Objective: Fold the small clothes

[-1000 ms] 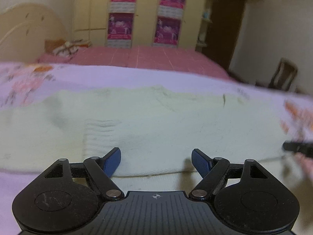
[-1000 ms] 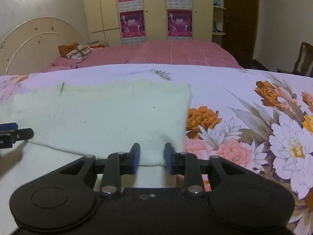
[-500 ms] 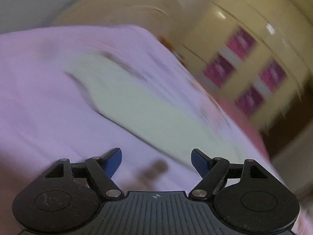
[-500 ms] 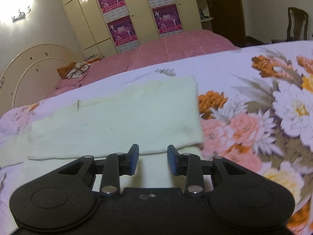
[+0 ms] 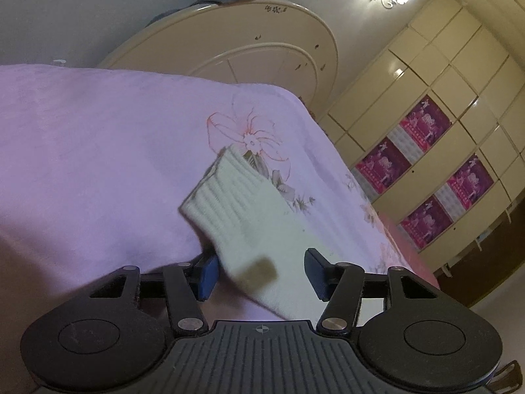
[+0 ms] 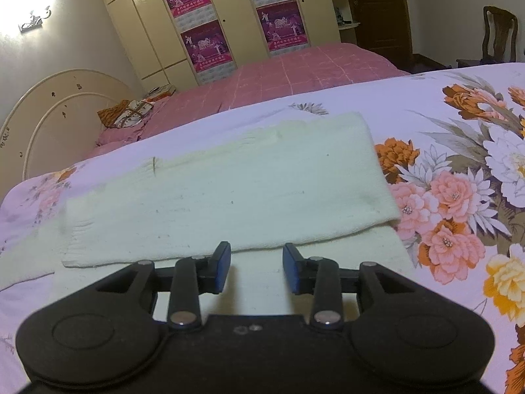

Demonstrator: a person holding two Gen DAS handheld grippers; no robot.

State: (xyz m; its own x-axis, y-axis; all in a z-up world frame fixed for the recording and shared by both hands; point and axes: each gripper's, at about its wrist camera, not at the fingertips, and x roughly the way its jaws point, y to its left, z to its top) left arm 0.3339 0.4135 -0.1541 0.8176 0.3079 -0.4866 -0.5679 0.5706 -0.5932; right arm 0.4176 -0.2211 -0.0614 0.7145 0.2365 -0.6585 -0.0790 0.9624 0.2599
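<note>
A pale cream knitted garment [image 6: 229, 190] lies folded on the floral bedsheet [image 6: 459, 170]. Its upper layer is laid over a lower layer that shows at the near edge. In the left wrist view one ribbed sleeve cuff [image 5: 229, 197] stretches out over the lilac sheet. My left gripper [image 5: 259, 275] is open, its jaws either side of the sleeve near its base. My right gripper [image 6: 256, 267] is open and empty, just above the garment's near edge.
A cream rounded headboard [image 5: 262, 42] stands at the bed's end. A second bed with a pink cover [image 6: 295, 72] lies beyond. A wardrobe with magenta posters [image 6: 203, 46] lines the wall. A wooden chair [image 6: 498, 36] stands at the far right.
My left gripper has swung left and tilted, from facing the garment's body to the sleeve cuff. My right gripper has opened wider and drawn back a little.
</note>
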